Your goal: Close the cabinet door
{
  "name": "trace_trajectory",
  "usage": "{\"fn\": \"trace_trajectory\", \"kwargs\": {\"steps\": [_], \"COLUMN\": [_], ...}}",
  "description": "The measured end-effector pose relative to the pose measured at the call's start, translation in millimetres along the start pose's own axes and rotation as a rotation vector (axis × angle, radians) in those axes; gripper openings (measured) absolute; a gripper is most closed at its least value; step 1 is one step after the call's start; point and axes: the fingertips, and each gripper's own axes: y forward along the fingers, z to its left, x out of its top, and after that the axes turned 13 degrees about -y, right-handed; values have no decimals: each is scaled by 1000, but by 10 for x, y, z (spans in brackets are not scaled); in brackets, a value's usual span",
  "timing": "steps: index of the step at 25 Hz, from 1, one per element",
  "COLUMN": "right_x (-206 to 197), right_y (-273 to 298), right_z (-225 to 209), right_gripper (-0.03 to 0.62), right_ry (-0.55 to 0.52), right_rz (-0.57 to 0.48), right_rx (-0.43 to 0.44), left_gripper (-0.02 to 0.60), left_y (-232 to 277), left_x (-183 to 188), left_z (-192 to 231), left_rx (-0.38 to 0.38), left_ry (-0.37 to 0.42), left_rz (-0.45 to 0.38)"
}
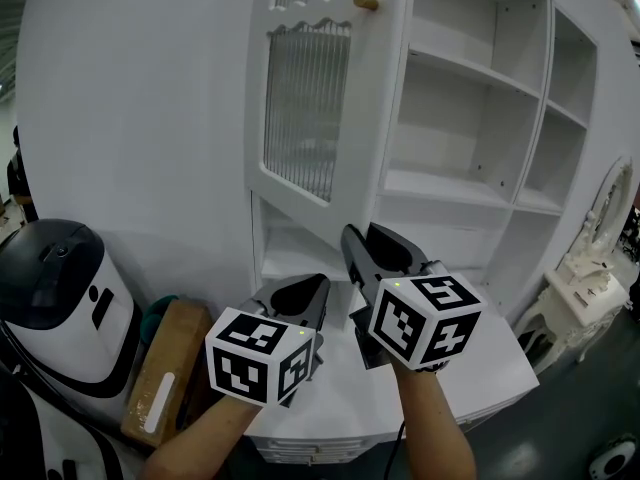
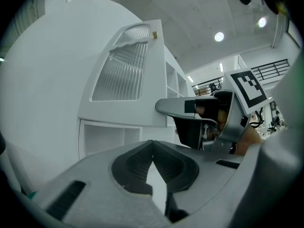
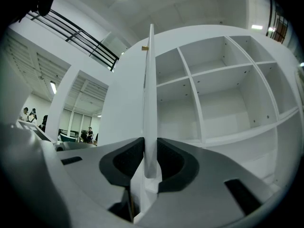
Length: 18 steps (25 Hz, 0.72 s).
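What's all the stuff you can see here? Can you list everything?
cabinet: one, white, straight ahead, open shelves bare
door: one, white with ribbed glass, swung open at the cabinet's left
knob: one, gold, top of the door
machine: one, white and black, far left
box: one, brown, beside the machine
carved furniture: one, white, far right
people: a few, tiny, far behind
left gripper: one, grey with a black-and-white cube, jaws shut, empty
right gripper: one, same colours, jaws clamped on the door's edge
arms: two, bottom of the head view
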Motion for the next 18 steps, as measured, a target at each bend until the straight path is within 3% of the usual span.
{"fn": "trace_trajectory", "kwargs": {"steps": [7,18], "right_x": [-87,-203], "right_y": [40,203], "right_z": [-354,-748], "right_gripper": [80,95], "right_ry": [-21,-3], "right_rz": [4,-6], "right_rx": [-46,-23], "left_gripper": [11,11], "left_y": [226,602], "left_x": [-43,-61], "left_z": [-61,-87], "left_rx": [3,11], "left_ry": [9,19], "left_rz": [11,14]}}
